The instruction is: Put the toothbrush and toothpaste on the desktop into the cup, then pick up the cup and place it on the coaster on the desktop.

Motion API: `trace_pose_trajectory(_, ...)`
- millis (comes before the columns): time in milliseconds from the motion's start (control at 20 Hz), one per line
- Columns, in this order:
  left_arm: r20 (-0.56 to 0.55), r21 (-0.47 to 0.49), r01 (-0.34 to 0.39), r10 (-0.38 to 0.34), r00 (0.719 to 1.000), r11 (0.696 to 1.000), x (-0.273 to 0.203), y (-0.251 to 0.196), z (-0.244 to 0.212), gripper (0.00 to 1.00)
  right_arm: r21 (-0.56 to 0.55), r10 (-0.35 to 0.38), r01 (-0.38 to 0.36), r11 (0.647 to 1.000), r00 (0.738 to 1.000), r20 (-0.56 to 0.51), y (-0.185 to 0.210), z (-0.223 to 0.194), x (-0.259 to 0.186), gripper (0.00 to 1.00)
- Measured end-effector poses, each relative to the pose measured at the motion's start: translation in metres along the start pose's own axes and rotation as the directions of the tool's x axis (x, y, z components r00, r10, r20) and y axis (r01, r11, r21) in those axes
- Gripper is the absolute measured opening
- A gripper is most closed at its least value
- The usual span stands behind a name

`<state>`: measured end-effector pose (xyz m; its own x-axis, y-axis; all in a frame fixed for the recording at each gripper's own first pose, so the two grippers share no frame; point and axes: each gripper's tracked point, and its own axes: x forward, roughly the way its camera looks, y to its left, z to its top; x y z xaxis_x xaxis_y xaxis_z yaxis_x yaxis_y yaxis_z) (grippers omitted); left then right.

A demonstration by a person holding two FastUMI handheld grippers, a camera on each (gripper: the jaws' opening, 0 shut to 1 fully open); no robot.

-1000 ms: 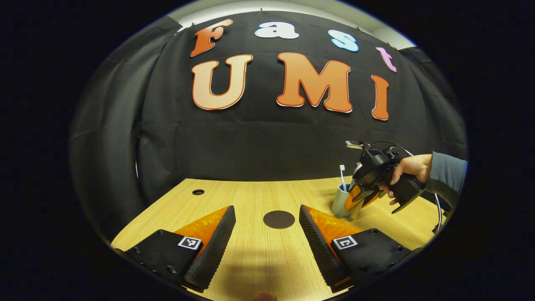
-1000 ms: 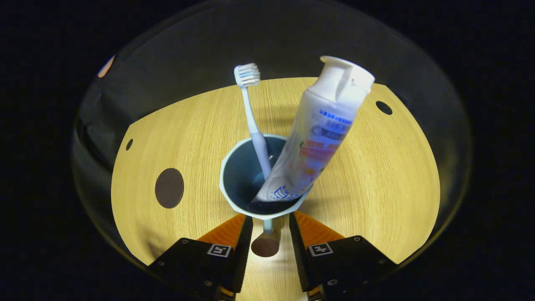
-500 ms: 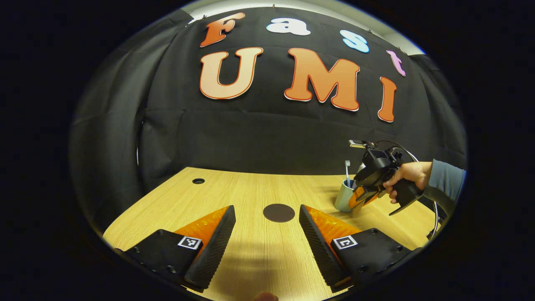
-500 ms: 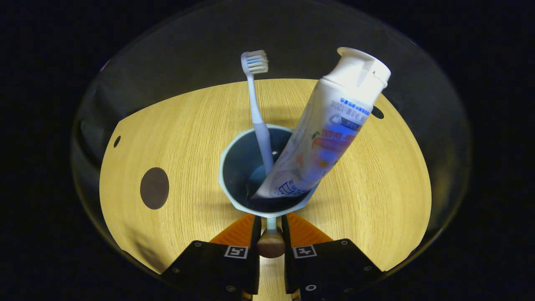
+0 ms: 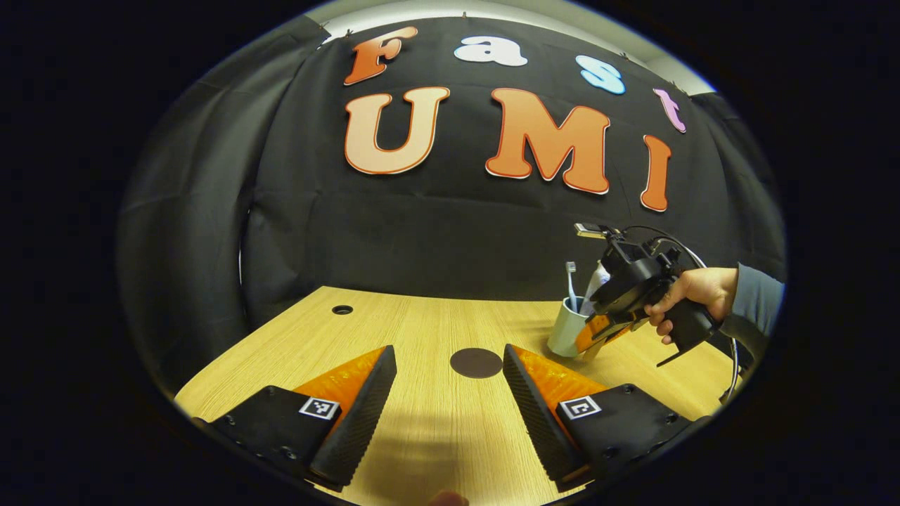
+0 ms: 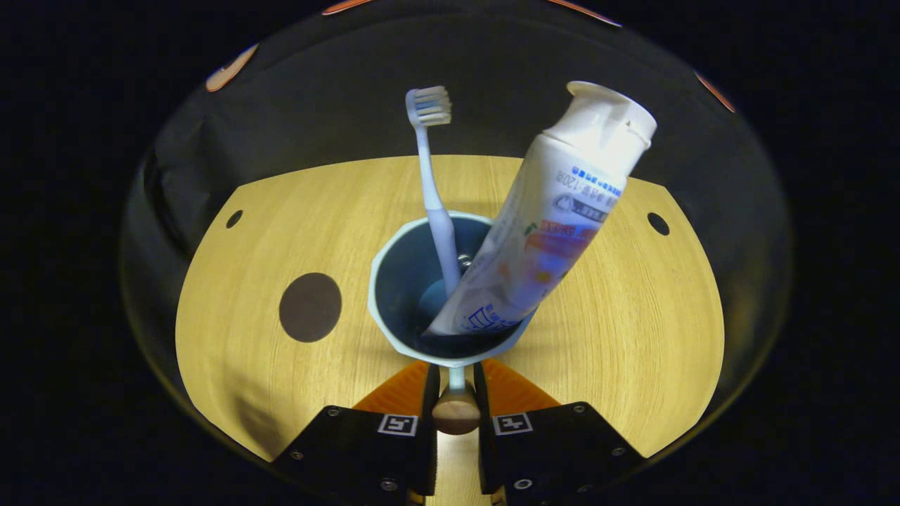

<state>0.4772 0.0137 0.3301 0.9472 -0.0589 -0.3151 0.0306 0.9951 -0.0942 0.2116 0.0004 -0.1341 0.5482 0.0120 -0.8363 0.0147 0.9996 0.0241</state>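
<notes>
a: pale wood runs under everything, but parts of your scene are hard to read. in the left gripper view your right gripper point(image 5: 598, 330) covers the near side of the cup point(image 5: 562, 336), and i cannot tell from there whether the cup's base touches the desktop point(image 5: 422, 330).

b: what about the right gripper view?

a: the cup's point(image 6: 394, 281) outer wall and base are hidden below its rim, and the print on the toothpaste point(image 6: 541, 232) is blurred. your fingers point(image 6: 415, 393) are cut off at the bottom edge.

b: what is in the cup?

a: two things. the toothbrush point(image 6: 432, 190) stands nearly upright with its bristles at the top, well above the rim. the toothpaste leans to the right, its flat end down inside and its white cap up, resting against the rim. in the left gripper view the toothbrush point(image 5: 571, 281) pokes out above the cup.

b: and your grip?

a: your right gripper point(image 6: 455, 400) has its fingers drawn narrow, both pressing a small brown knob-ended handle point(image 6: 455, 411) that sticks out from the cup's near side. your hand point(image 5: 696, 292) holds that gripper's grip. your left gripper point(image 5: 450, 393) is spread wide with nothing between its fingers, low over the desktop.

b: where is the coaster?

a: the dark round coaster point(image 5: 476, 362) lies bare, apart from the cup, to its left; in the right gripper view the coaster point(image 6: 310, 307) sits left of the cup too.
</notes>
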Motion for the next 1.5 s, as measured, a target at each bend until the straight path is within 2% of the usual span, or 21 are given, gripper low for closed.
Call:
trace_pose_trajectory(300,-0.002,-0.016,-0.012,0.012,1.000,1.000,-0.001,0.011,-0.005,0.98,-0.108,0.055,-0.051,0.993,0.998,0.036,0.001,0.013,-0.002,0.24)
trace_pose_trajectory(550,-0.002,-0.013,-0.040,0.040,0.999,0.999,-0.001,0.031,-0.008,0.98,-0.132,0.129,-0.122,0.984,0.991,0.041,0.006,0.011,0.002,0.24)
trace_pose_trajectory(850,-0.016,-0.029,-0.056,0.055,0.998,0.998,-0.001,0.053,-0.019,0.98,-0.178,0.145,-0.140,0.974,0.989,0.017,0.006,0.013,0.004,0.24)
trace_pose_trajectory(1300,-0.042,-0.070,-0.082,0.079,0.996,0.994,0.001,0.074,-0.036,0.98,-0.208,0.103,-0.109,0.972,0.994,-0.042,0.004,0.018,-0.004,0.24)
trace_pose_trajectory(1500,-0.063,-0.094,-0.090,0.084,0.994,0.991,0.002,0.075,-0.047,0.98,-0.219,0.142,-0.141,0.965,0.990,-0.012,0.005,0.020,-0.015,0.28)
